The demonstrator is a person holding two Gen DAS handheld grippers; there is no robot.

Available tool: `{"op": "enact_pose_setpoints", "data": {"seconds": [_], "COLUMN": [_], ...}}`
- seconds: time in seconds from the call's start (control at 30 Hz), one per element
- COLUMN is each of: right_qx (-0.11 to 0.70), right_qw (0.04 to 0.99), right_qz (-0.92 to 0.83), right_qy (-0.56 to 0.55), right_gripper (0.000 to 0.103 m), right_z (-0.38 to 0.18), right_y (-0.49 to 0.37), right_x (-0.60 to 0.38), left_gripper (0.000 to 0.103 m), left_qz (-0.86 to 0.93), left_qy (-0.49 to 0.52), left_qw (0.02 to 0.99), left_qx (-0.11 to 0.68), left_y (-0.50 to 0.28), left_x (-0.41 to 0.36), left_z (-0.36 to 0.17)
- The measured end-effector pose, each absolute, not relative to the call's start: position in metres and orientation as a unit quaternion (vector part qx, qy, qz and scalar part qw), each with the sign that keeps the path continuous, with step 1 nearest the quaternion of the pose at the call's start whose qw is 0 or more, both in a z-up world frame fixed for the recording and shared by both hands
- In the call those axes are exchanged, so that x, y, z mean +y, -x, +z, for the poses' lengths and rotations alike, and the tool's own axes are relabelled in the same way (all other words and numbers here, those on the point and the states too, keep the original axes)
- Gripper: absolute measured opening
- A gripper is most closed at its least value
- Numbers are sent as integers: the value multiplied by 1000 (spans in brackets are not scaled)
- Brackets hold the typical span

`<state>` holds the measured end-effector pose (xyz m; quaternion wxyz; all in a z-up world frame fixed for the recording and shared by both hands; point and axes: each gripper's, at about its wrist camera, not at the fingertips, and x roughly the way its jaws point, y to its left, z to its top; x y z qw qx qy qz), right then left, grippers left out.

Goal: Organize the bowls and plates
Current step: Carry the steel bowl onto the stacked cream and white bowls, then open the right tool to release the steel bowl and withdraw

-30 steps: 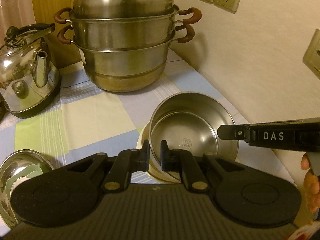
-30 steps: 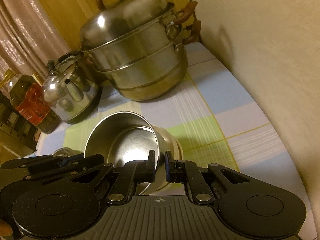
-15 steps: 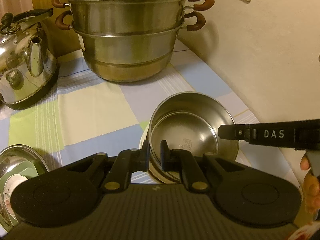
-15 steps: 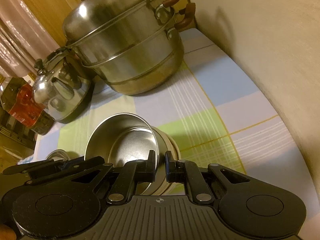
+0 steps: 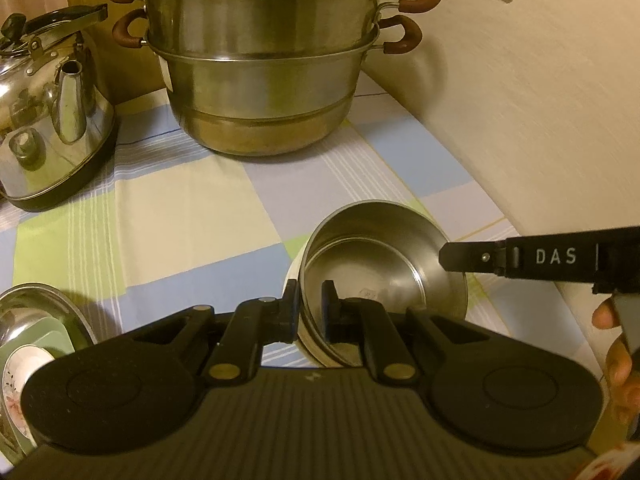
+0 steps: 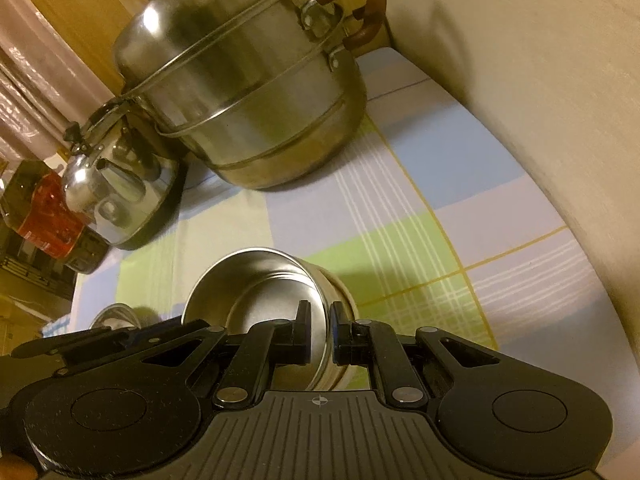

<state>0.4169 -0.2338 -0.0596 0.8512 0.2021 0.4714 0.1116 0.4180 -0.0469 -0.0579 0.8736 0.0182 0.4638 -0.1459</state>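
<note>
A stainless steel bowl [image 5: 376, 268] [image 6: 244, 296] leans tilted inside a cream-white bowl [image 5: 293, 280] [image 6: 340, 284] on the checked tablecloth. My left gripper [image 5: 310, 308] is shut on the steel bowl's near rim, one finger inside and one outside. My right gripper [image 6: 320, 332] is shut on the opposite rim; in the left wrist view its black tip [image 5: 454, 256] pinches the bowl's right edge. The left gripper's body [image 6: 80, 344] shows at the lower left of the right wrist view. The white bowl is mostly hidden.
A tall steel steamer pot [image 5: 264, 92] [image 6: 256, 100] stands at the back, a steel kettle [image 5: 48, 128] [image 6: 116, 184] to its left. A steel dish holding plates [image 5: 40, 320] lies at the near left. A red-labelled bottle [image 6: 44, 216] stands far left. The wall [image 5: 520, 140] runs along the right.
Both grippers have sunk a little toward the tablecloth with the steel bowl still clamped between them; the steamer pot now sits higher and larger in both views.
</note>
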Motion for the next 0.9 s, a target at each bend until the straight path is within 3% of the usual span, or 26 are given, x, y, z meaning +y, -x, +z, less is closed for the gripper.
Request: {"op": "enact_pose_setpoints", "data": {"seconds": [0.23, 0.33, 0.4, 0.9], "right_qx": [460, 450, 439, 400], "right_qw": [859, 864, 870, 887], "right_qz": [113, 117, 121, 153], "right_qy": [-195, -193, -188, -171], "right_gripper": [13, 31, 47, 61], "right_z": [-54, -47, -42, -9], "right_y": [-409, -401, -393, -290], "right_x": [-233, -232, -232, -234], "left_gripper": [12, 18, 18, 23], "left_qz": [-139, -135, -133, -88], "left_qy": [-12, -10, -8, 17], "left_qw": [878, 881, 884, 895], "left_qx": [459, 453, 449, 438], "left_y": [-412, -405, -397, -289], "left_x": [-42, -37, -34, 4], "left_z": [-50, -42, -36, 1]}}
